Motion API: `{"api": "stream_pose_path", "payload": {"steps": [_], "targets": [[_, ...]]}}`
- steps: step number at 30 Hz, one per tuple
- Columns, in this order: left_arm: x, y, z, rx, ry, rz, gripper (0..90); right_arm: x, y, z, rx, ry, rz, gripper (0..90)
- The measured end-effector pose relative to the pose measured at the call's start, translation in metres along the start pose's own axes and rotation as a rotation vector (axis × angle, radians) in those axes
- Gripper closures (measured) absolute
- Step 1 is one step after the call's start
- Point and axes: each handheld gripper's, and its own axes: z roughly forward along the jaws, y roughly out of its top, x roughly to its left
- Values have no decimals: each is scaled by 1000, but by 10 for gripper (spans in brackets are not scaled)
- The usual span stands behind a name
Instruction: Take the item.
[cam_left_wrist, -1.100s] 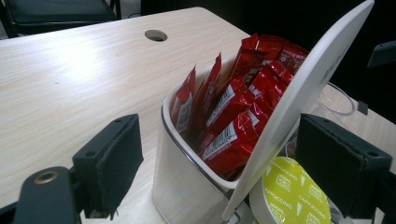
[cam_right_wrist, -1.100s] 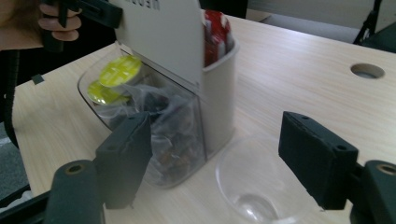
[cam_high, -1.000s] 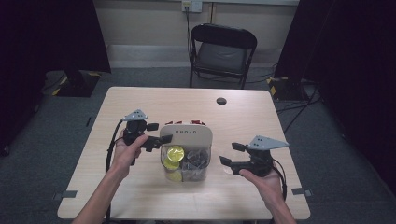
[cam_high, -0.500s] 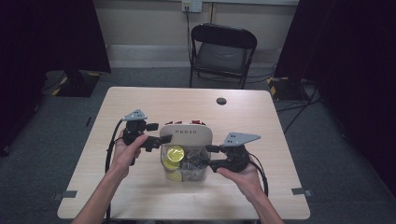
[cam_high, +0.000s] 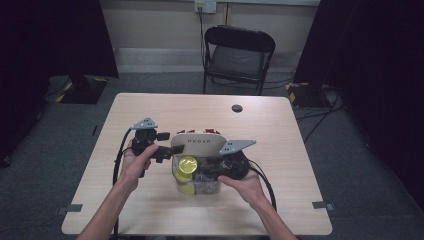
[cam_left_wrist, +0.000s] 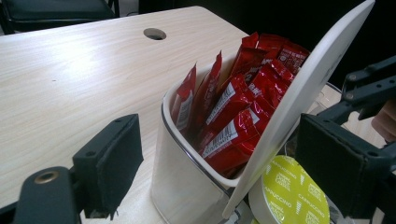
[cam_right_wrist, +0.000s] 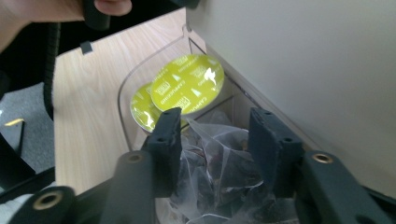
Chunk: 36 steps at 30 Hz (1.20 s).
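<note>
Pale wood-grain laminate covers the table (cam_high: 150, 210), which is set on grey carpet, with a black folding chair (cam_high: 239, 56) at twelve o'clock beyond its far edge and dark curtains hung at both sides of the room. A round cable hole (cam_high: 237, 108) is seen near the far edge, at about one o'clock from the table's middle. A clear plastic organizer (cam_high: 196, 187) is stood near the table's centre, its white lid (cam_high: 202, 143) tipped up. Red sachets (cam_left_wrist: 233, 107) are packed upright in the far compartment; yellow-green capsules (cam_right_wrist: 187, 88) and clear mesh tea bags (cam_right_wrist: 219, 172) are kept in the near one.

The left gripper (cam_high: 162, 148) is held at nine o'clock of the organizer. Its jaws are spread wide around the organizer's corner and the raised lid, without pressing either. The right gripper (cam_high: 212, 167) is brought in from three o'clock, over the near compartment. Its jaws have just been closing and are set part-way apart around a tea bag; whether the pads (cam_right_wrist: 168, 140) already press on it cannot be told.
</note>
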Motion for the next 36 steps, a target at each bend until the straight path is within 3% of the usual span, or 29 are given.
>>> {"api": "stream_pose_path", "payload": {"steps": [25, 36], "targets": [[-1, -1, 1, 17, 5, 4, 152, -6, -8, 5, 20, 11, 34, 900], [0, -1, 2, 10, -6, -1, 151, -5, -5, 0, -13, 27, 50, 900]]}}
